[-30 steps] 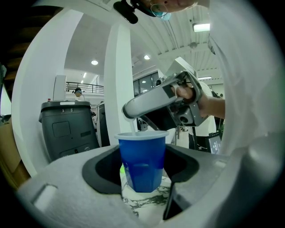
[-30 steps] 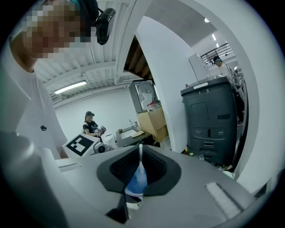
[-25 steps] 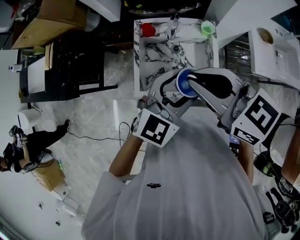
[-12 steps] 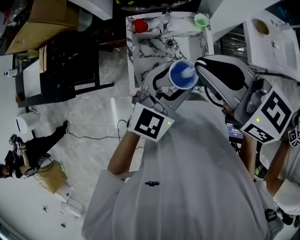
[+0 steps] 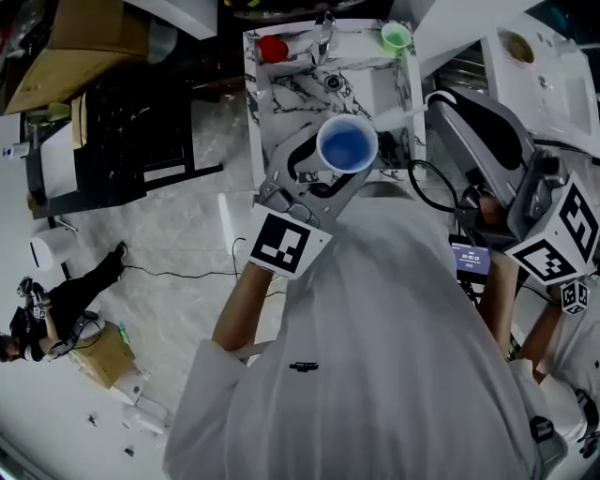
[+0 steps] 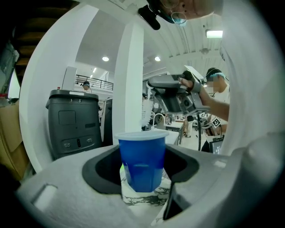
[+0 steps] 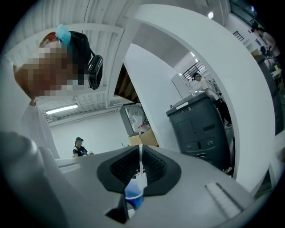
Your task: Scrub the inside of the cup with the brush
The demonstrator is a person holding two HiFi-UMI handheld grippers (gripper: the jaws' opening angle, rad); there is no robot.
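Note:
My left gripper (image 5: 328, 173) is shut on a blue cup (image 5: 347, 145) and holds it upright over the near edge of the sink, its blue inside showing. In the left gripper view the blue cup (image 6: 142, 160) stands between the jaws of the left gripper (image 6: 142, 178). To its right, my right gripper (image 5: 433, 103) is shut on a white brush (image 5: 398, 114), whose head lies just outside the cup's rim. The right gripper view shows the brush (image 7: 140, 171) clamped in the right gripper (image 7: 140, 167), with the blue cup (image 7: 133, 198) just beyond the bristles.
A marbled sink (image 5: 281, 84) lies ahead, with a red cup (image 5: 273, 47), a green cup (image 5: 396, 37) and a faucet (image 5: 323, 28) on its far rim. A white appliance (image 5: 544, 56) stands at the right. A black cabinet (image 5: 141, 122) is at the left. A person (image 5: 56, 300) is at the far left.
The brush has come out of the cup and my right gripper has swung away to the right. The left gripper with the cup has shifted slightly up and left.

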